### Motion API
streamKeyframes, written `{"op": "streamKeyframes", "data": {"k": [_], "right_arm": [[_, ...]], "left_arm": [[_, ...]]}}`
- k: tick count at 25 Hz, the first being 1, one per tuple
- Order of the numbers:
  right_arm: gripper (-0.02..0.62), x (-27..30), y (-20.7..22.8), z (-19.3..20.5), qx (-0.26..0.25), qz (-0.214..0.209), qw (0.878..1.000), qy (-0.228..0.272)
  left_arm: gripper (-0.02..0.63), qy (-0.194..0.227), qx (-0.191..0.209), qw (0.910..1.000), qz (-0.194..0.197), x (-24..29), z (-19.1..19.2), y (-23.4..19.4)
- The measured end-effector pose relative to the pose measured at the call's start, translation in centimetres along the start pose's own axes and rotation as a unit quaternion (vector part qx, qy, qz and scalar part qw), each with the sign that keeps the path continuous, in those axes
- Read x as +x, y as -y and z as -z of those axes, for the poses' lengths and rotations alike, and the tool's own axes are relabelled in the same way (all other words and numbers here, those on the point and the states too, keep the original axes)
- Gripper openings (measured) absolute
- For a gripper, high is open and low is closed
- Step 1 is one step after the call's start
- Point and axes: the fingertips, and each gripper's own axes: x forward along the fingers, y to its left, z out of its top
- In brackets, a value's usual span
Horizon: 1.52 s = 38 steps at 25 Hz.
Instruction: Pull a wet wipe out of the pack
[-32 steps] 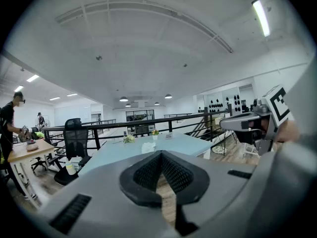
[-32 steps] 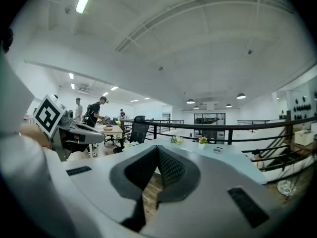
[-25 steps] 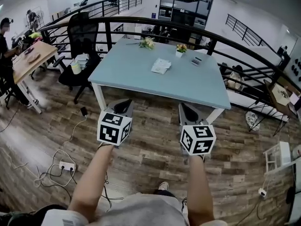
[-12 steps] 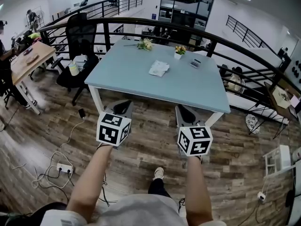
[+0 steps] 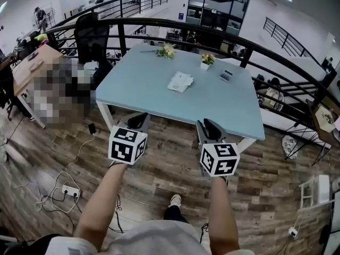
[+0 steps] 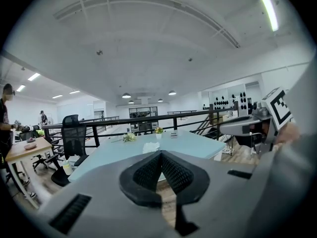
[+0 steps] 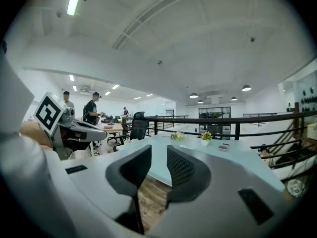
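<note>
Wipes pack (image 5: 179, 82) lies near the middle of the blue table (image 5: 234, 108), well ahead of both tools, which I hold side by side above the wood floor (image 5: 170, 166) at the table's near edge. My left gripper (image 6: 159, 153) has its jaws pressed together, with nothing between them. My right gripper (image 7: 158, 157) is opening, only a narrow gap so far, also empty.

Overhead plus low views, shared table (image 5: 143, 84)
</note>
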Motion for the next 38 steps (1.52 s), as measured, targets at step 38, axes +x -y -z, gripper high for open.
{"op": "streamKeyframes", "data": {"k": [38], "right_arm": [[0.245, 14.7, 16.1, -1.7, 0.02, -0.058, 0.998, -0.01]], "left_arm": [[-0.008, -0.038, -0.015, 0.9977, -0.053, 19.9, -4.7, -0.7]]}}
